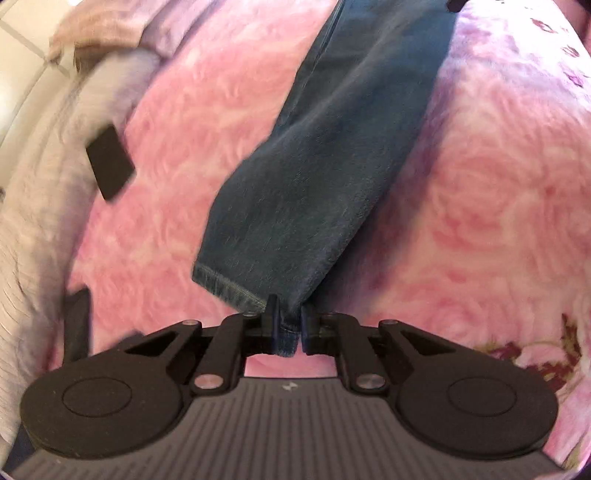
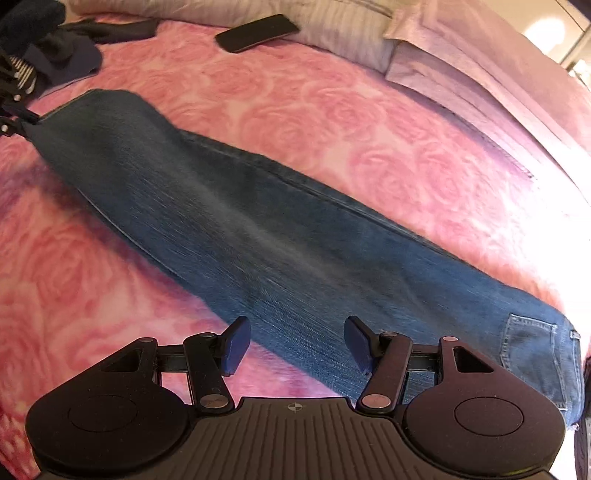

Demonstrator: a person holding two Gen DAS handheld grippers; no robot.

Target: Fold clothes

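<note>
Where the left claw [image 1: 287, 325] meets cloth, its two fingers are pressed onto the hem corner of one pair of jeans [image 1: 325, 155], a fold of denim pinched between the blue pads.

Right claw [image 2: 297, 345]: one, its two fingers spread wide with nothing between them, hovering over the jeans [image 2: 258, 229] near the middle of the leg.

Jeans: one pair, blue denim, both legs laid one on the other in a long strip that runs across the bed. In the right wrist view the hem end sits far left, where the left claw [image 2: 16, 120] grips it; the seat end lies at the right edge, with one back pocket [image 2: 528, 343] showing. The hem end looks lifted slightly off the bed, casting a shadow; the rest lies flat.

Blanket [image 1: 480, 192]: one, pink with a rose pattern, spread under the jeans and touching them along most of their length.

Phone [image 2: 256, 32]: one, black, lying face up at the blanket's far edge against pale bedding, well apart from the jeans; also seen in the left wrist view [image 1: 110, 162].

Pale bedding [image 2: 461, 62]: lilac-grey, bunched along the far side of the bed; count of pieces cannot be told.

Dark clothes [image 2: 66, 51]: a small heap at the far left corner, navy and black; number cannot be told.

Containers: none seen.
</note>
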